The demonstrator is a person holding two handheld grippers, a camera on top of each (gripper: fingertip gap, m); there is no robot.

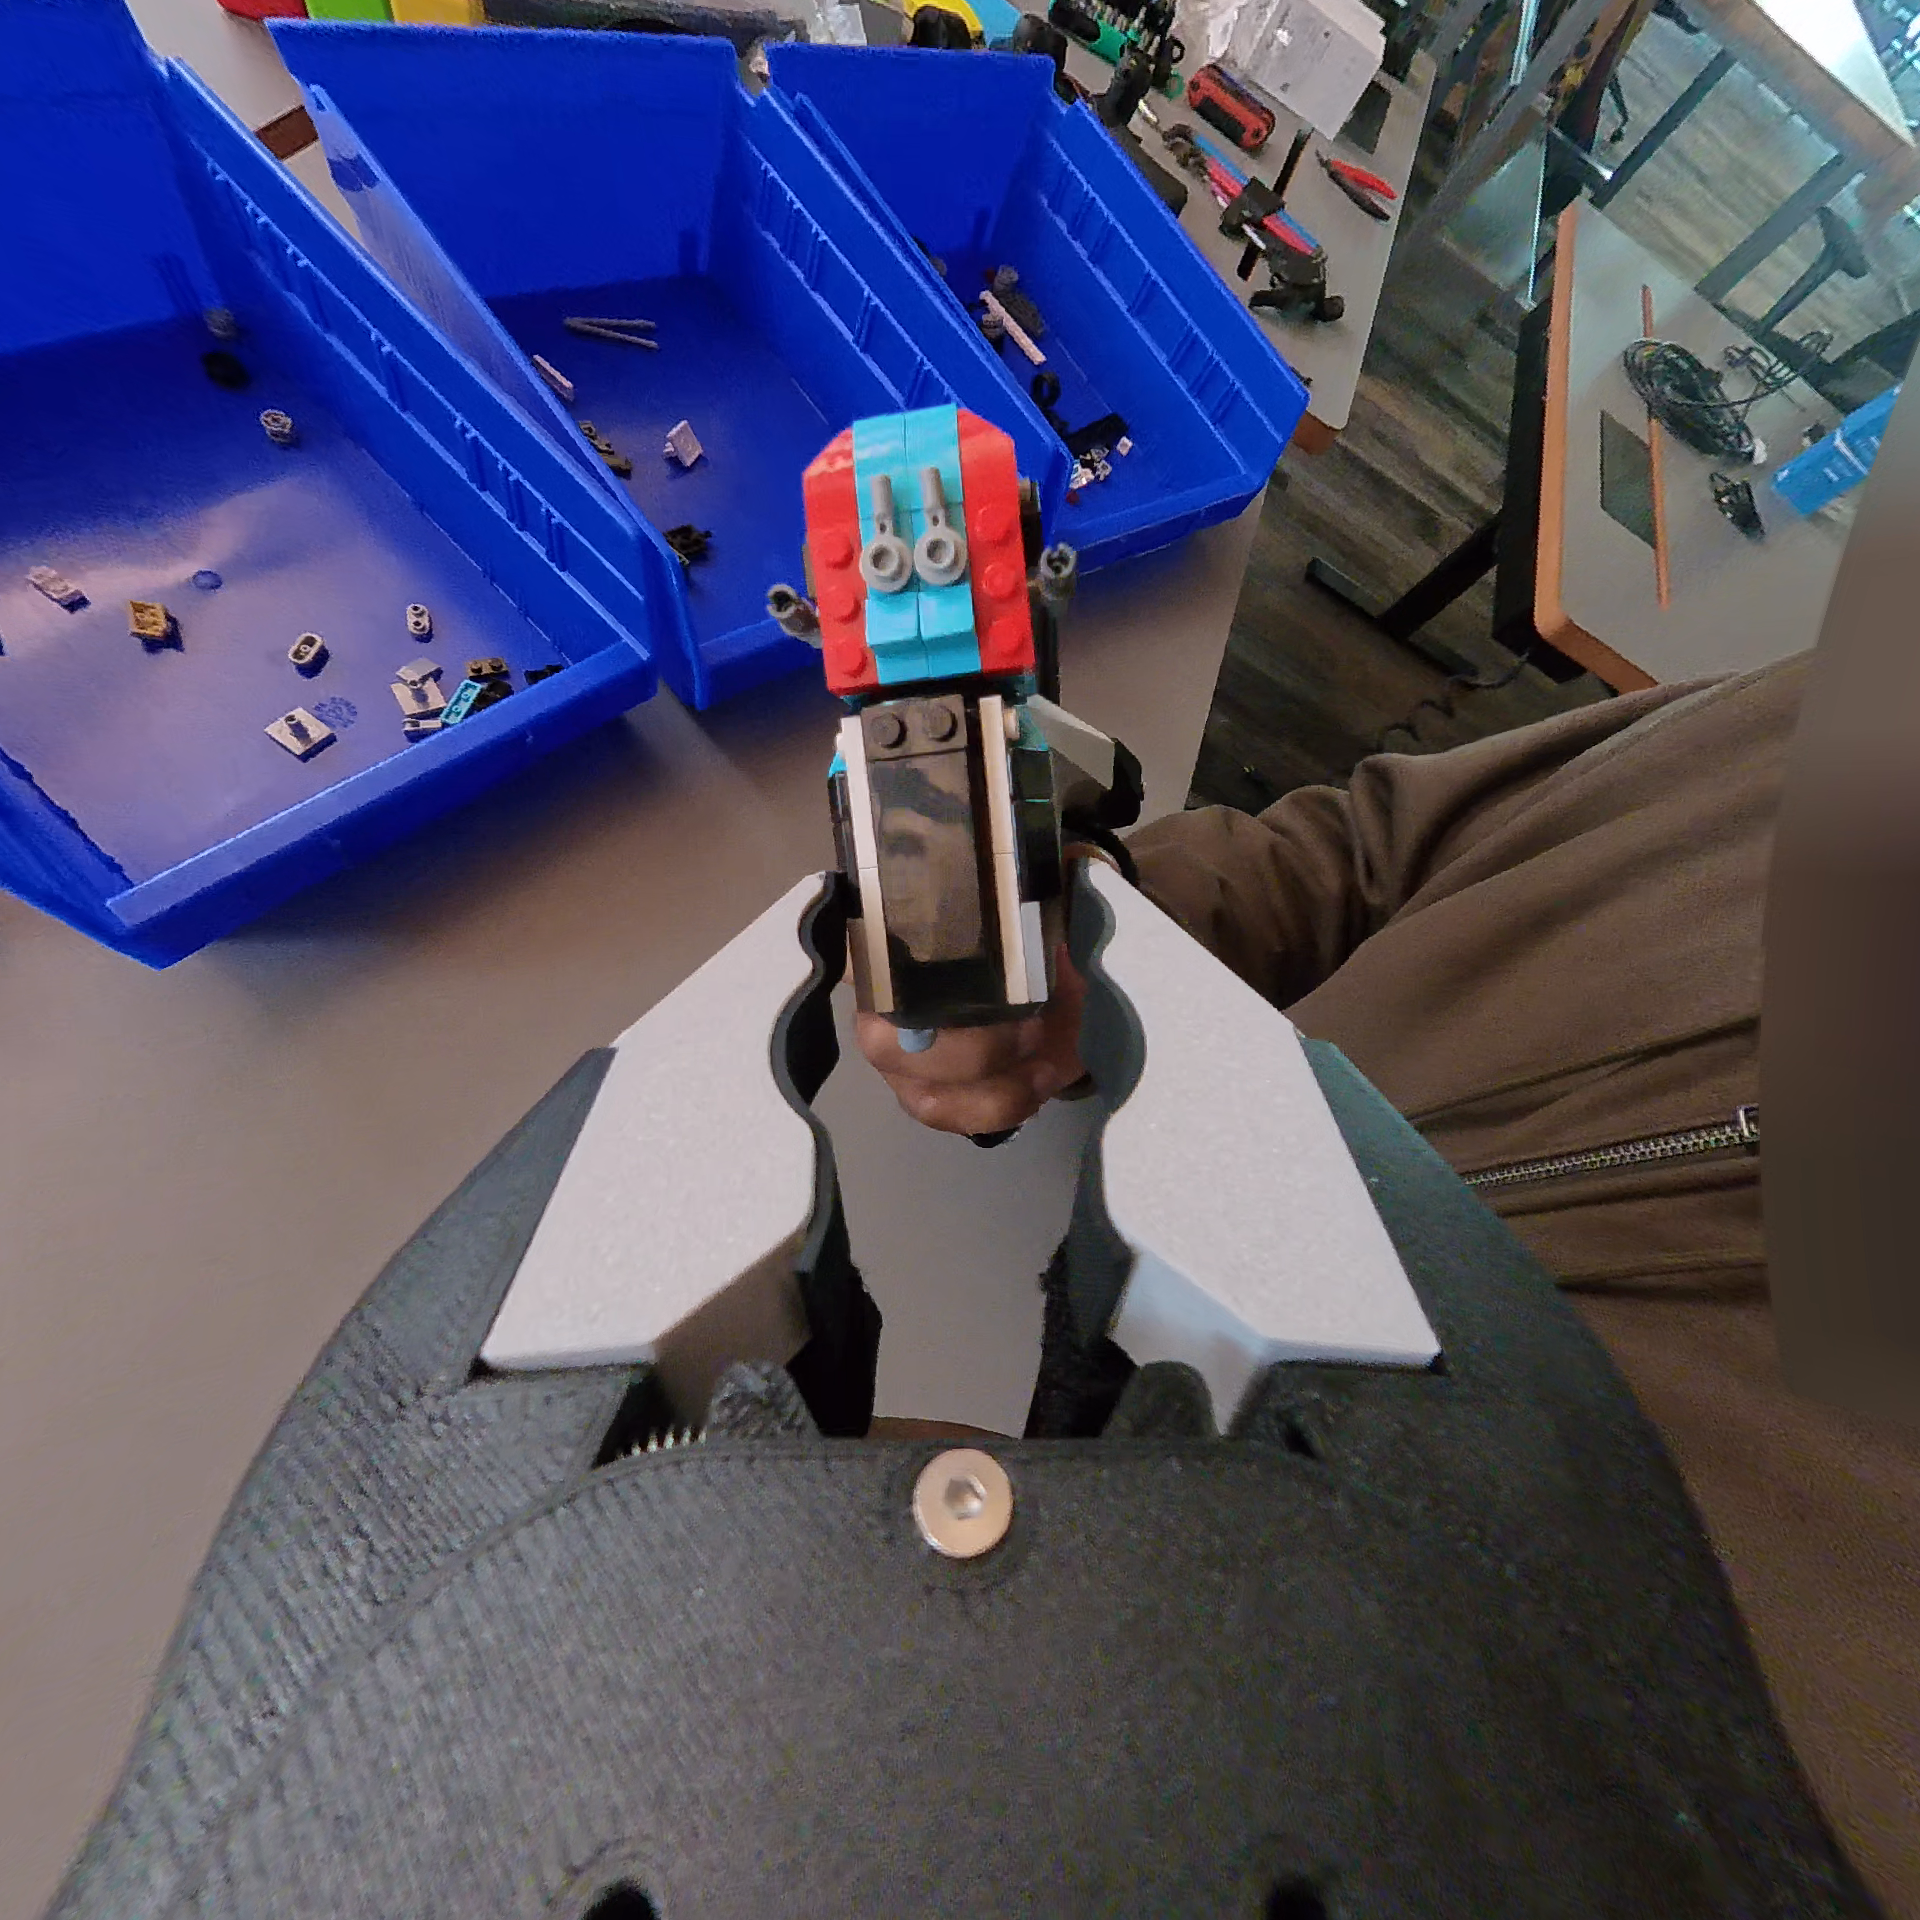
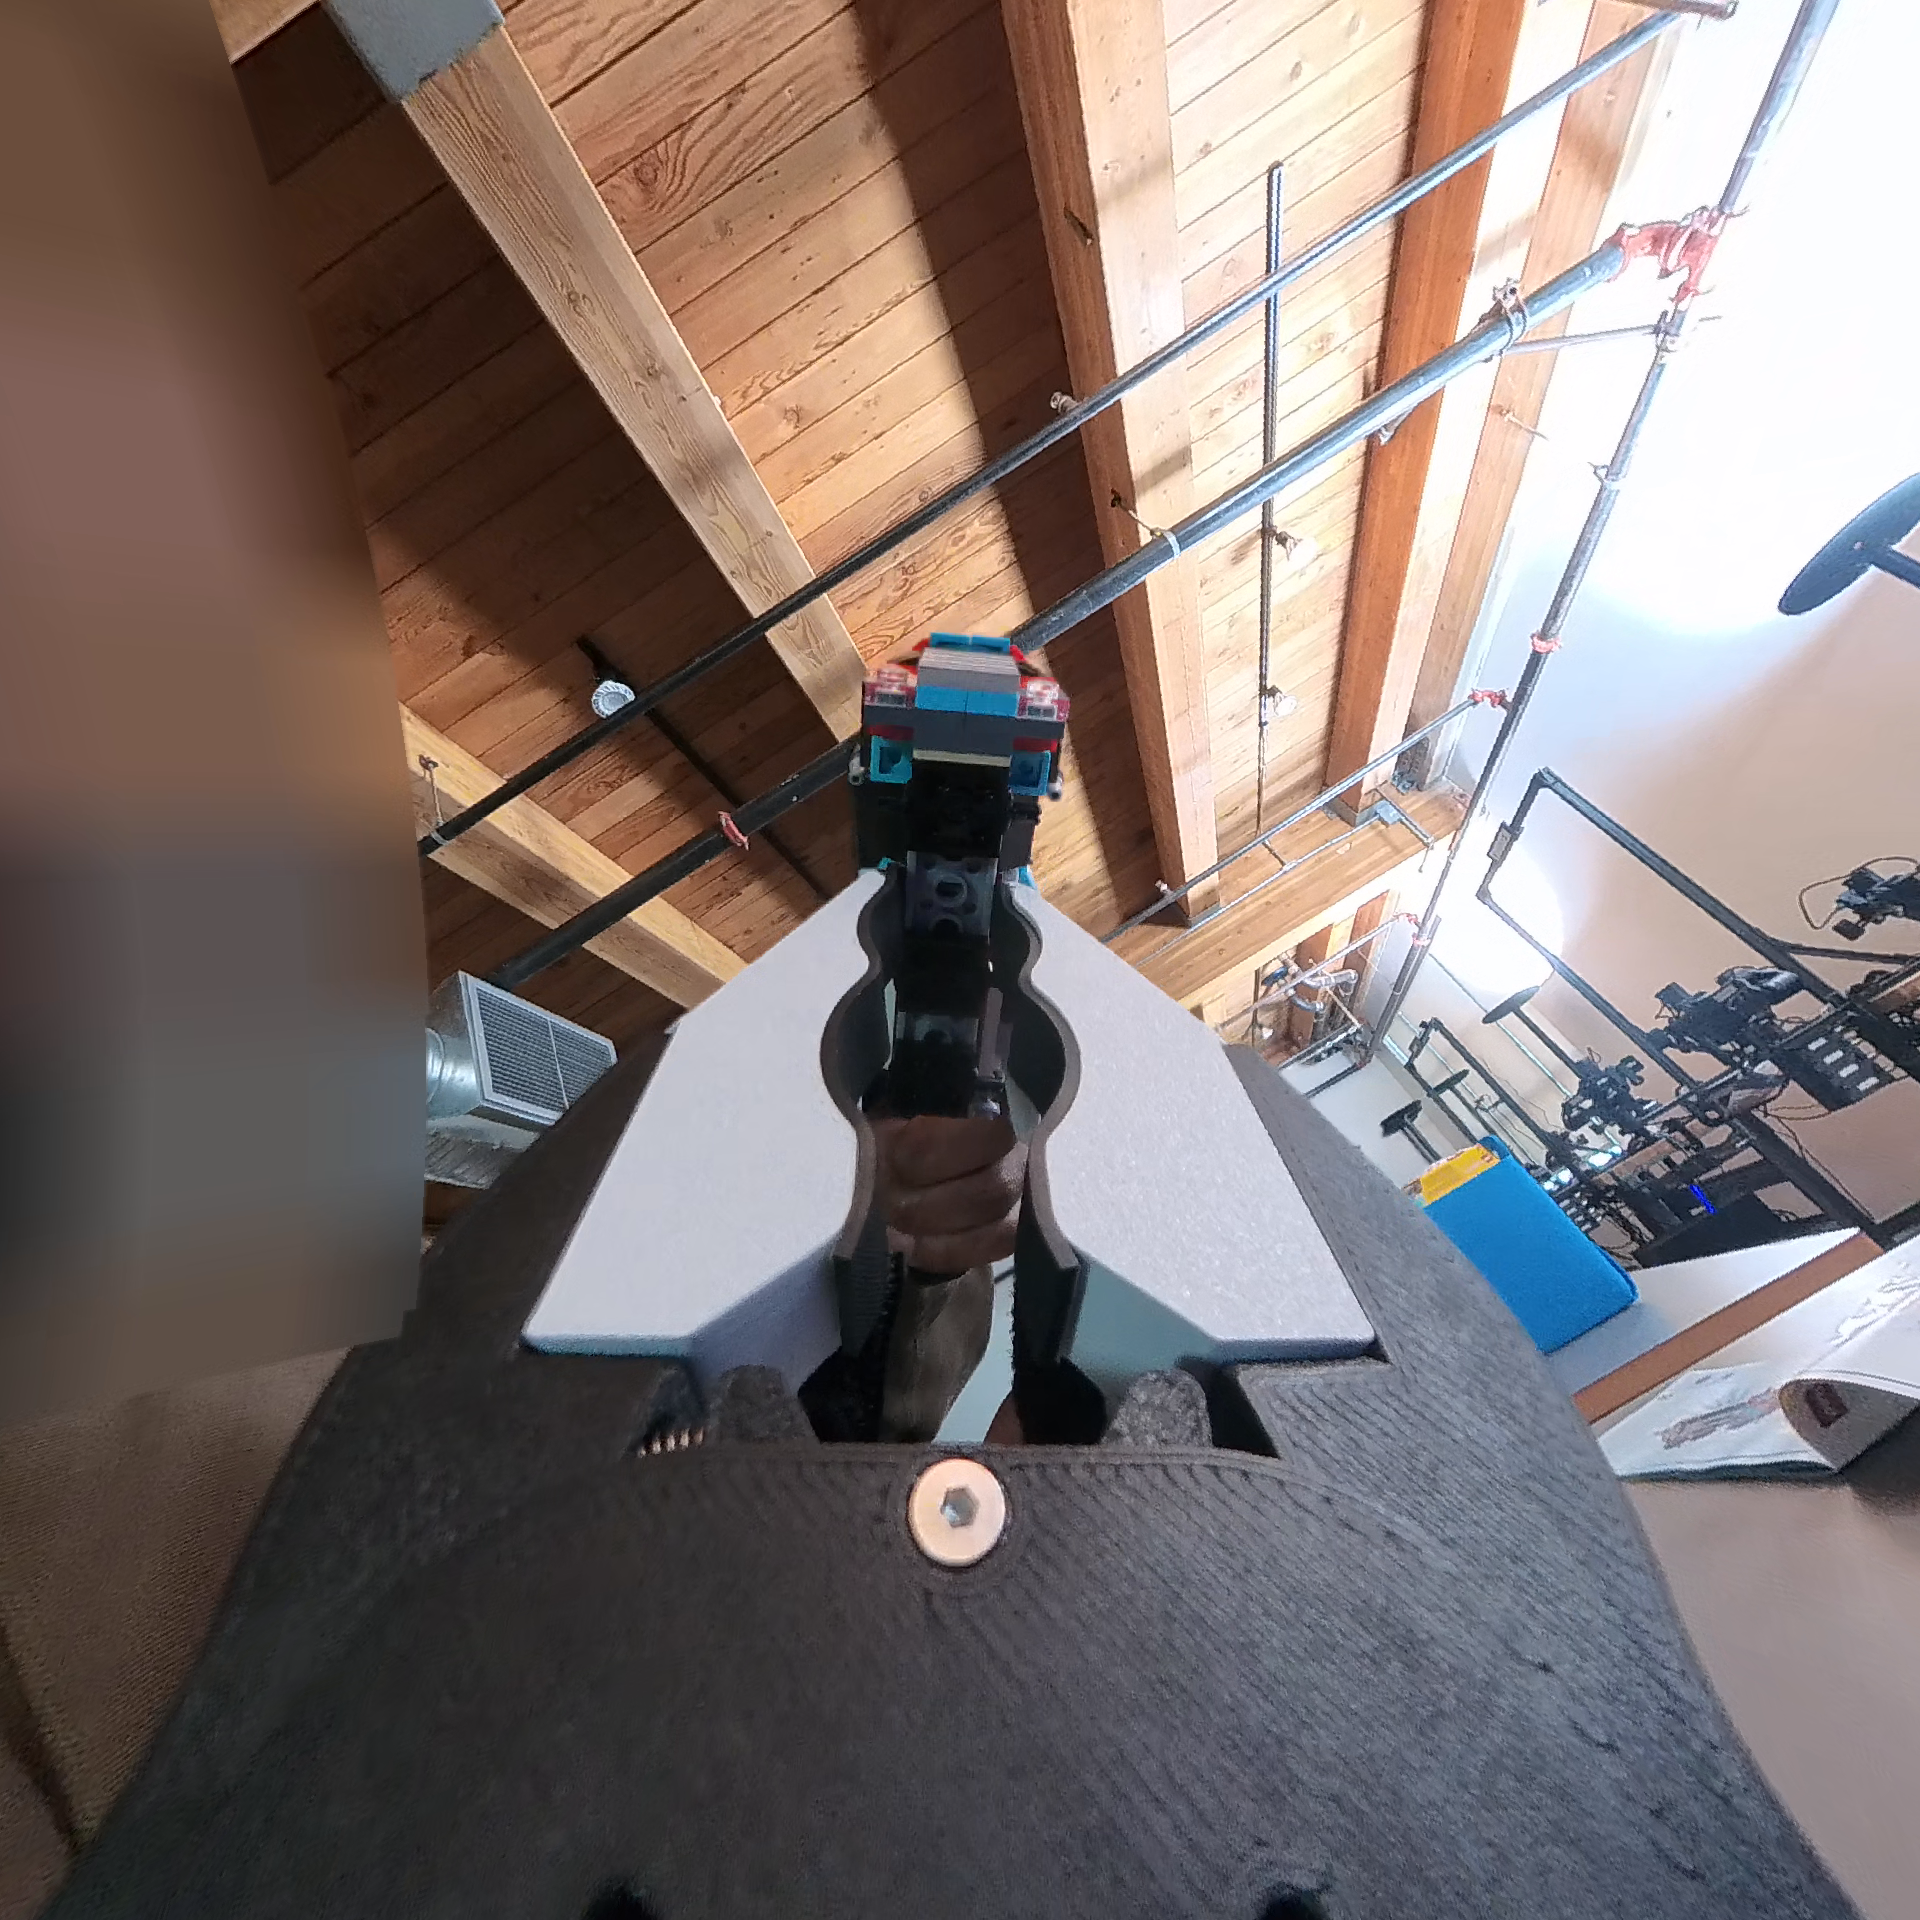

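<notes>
Both claws clench one brick model, left claw on its black body, right claw beneath; keep pads square to avoid twisting.

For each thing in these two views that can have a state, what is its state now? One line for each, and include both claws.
Left claw: shut on the black rear of the brick car, from its top side.
Right claw: shut on the car's dark underside.
Brick car: held in the air, red and cyan front pointing away.
Near blue bin: open, a few loose bricks inside.
Middle blue bin: open, few pieces.
Far blue bin: open, few pieces.
</notes>
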